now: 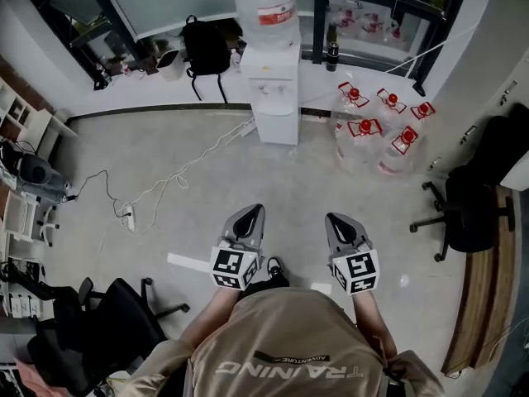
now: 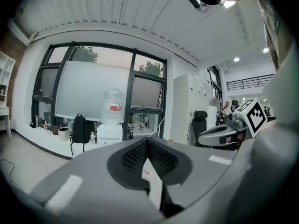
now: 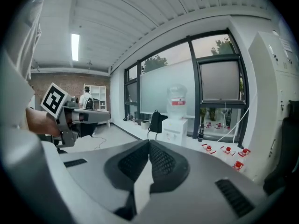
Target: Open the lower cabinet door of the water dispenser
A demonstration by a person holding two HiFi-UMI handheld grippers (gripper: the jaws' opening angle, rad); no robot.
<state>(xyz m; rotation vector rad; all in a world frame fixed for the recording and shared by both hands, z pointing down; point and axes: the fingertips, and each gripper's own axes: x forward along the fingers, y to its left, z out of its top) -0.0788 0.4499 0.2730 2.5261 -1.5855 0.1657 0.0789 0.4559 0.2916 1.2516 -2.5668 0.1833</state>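
The white water dispenser (image 1: 275,89) stands against the far wall under the window, a big clear bottle (image 1: 266,7) on top. Its lower cabinet door (image 1: 278,126) faces me and looks closed. Both grippers are held out in front of the person, well short of the dispenser, with bare floor between. My left gripper (image 1: 248,213) is shut with nothing in it, and so is my right gripper (image 1: 340,219). In the left gripper view the dispenser (image 2: 110,134) is small and far beyond the closed tips (image 2: 147,140). The right gripper view shows the dispenser (image 3: 175,129) past its own closed tips (image 3: 149,142).
Several water jugs with red caps (image 1: 376,126) sit on the floor right of the dispenser. A black backpack (image 1: 205,48) leans on the ledge to its left. A white cable and power strip (image 1: 128,216) cross the floor at left. Office chairs stand at right (image 1: 471,197) and lower left (image 1: 107,321).
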